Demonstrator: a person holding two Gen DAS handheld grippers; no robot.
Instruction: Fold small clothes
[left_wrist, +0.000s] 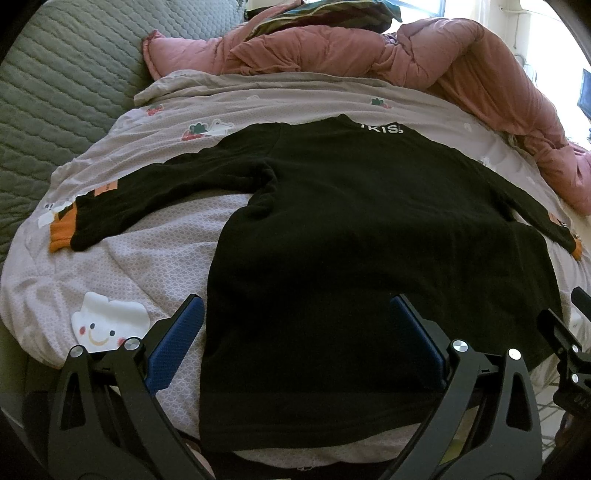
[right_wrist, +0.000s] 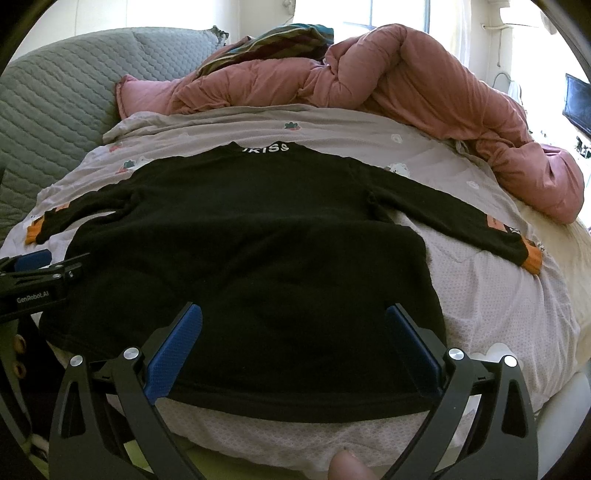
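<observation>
A black top (left_wrist: 362, 229) lies spread flat on the bed (left_wrist: 155, 236), neck away from the person, hem at the near edge, both sleeves stretched out to the sides with orange cuffs at their ends. White letters run across the collar. It rests on a pale patterned sheet; a pink duvet (left_wrist: 424, 59) is bundled up beyond it and a grey quilted headboard (left_wrist: 55, 85) stands off to the left.

Both tongs hover low over the hem end, pointing forward along the top towards the collar. The left tongs (left_wrist: 295, 314) are spread wide, empty: one blue pad (left_wrist: 173, 343) sits over the bare sheet just left of the top's side edge, the other over the black cloth. The right tongs (right_wrist: 293, 317) are likewise wide apart and hold nothing, both pads above the cloth just inside the hem. The two tools sit side by side, level with one another; each shows at the edge of the other's view. A fingertip (right_wrist: 347, 467) peeks in at the bottom under the right tongs. I cannot tell whether the pads touch the cloth
</observation>
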